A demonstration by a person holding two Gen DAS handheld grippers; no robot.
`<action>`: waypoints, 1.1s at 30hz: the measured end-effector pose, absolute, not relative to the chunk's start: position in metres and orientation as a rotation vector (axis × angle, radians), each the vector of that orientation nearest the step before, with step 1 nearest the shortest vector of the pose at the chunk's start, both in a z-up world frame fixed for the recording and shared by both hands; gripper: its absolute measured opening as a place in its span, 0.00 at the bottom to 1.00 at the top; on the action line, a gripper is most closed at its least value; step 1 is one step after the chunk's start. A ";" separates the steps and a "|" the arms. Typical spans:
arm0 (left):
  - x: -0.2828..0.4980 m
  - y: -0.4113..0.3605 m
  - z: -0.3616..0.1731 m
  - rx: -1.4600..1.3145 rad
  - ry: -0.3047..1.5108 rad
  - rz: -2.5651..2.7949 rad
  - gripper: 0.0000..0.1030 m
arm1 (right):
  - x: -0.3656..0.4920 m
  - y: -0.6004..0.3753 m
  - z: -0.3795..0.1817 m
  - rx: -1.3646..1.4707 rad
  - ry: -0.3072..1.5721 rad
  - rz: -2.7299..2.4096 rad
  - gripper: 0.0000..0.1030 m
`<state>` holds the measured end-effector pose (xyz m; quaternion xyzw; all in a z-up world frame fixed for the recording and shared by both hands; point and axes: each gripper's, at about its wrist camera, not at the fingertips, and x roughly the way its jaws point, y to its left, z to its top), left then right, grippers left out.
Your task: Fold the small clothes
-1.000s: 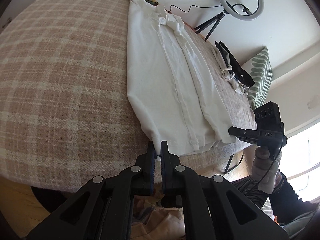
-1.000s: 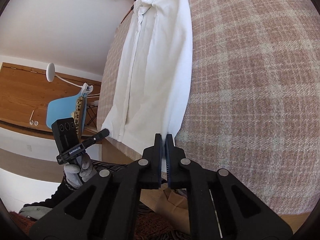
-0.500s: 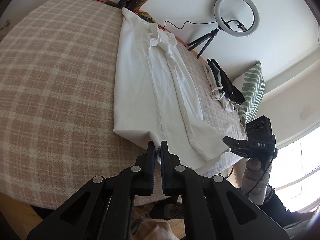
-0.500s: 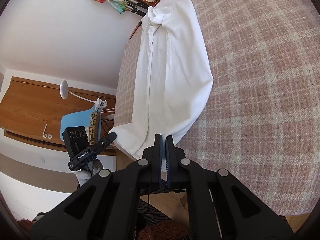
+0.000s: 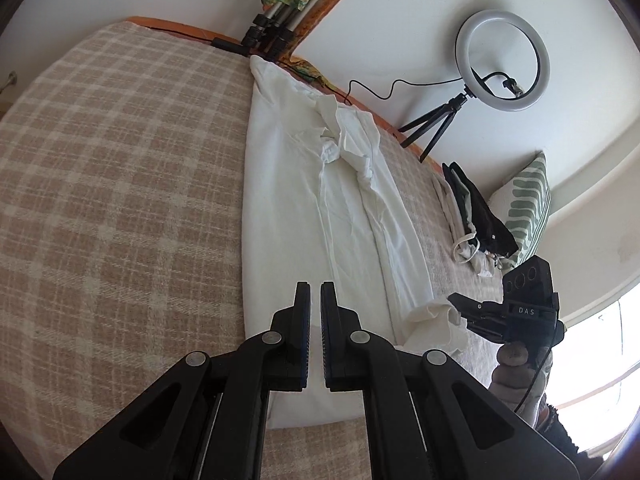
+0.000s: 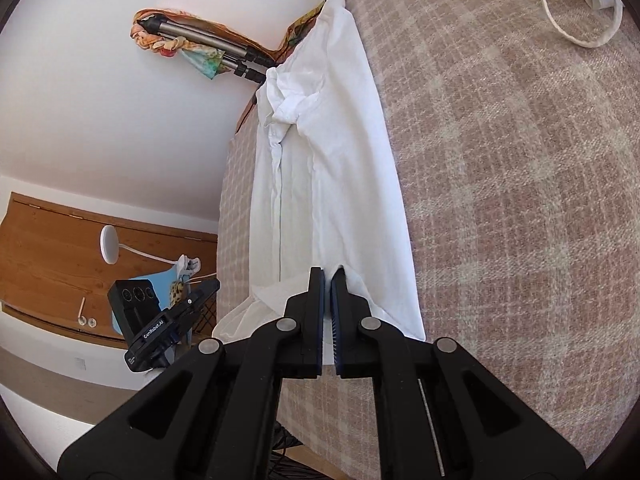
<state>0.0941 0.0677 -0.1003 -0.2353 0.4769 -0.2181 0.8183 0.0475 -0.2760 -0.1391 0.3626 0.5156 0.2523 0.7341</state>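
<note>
Lying lengthwise on a pink-and-cream checked bedspread [image 5: 120, 208], the white shirt [image 5: 304, 208] is stretched out long and narrow, collar end far away by the wall, hem end nearest the cameras. Its sides are folded in toward the middle, so the button strip runs as a raised ridge down the length; the collar [image 5: 340, 136] is rumpled and bunched. The cloth is thin, plain white, lightly creased. The left gripper [image 5: 315, 300] has its jaws pressed together on the near left corner of the hem, white cloth showing in the narrow slit between the pads. The right gripper [image 6: 327, 282] is likewise pinched on the near right corner, where the fabric rises in a small peak around its tips; from the left view that corner looks lifted and crumpled. Both near corners sit over the bedspread close to the bed edge. A ring light [image 5: 502, 66] on a tripod stands by the wall, a green-patterned pillow [image 5: 528, 204] beside dark clothes [image 5: 480, 212] further along the bed.
</note>
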 end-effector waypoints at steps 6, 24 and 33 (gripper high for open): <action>0.081 0.056 -0.109 -0.340 1.060 -0.515 0.09 | 0.046 -0.276 -0.148 0.779 1.159 0.555 0.05; 0.078 0.012 -0.124 -0.053 1.044 -0.503 0.39 | 0.043 -0.271 -0.150 0.740 1.167 0.571 0.05; 0.070 -0.008 -0.127 0.077 0.989 -0.539 0.14 | 0.045 -0.272 -0.152 0.739 1.172 0.559 0.05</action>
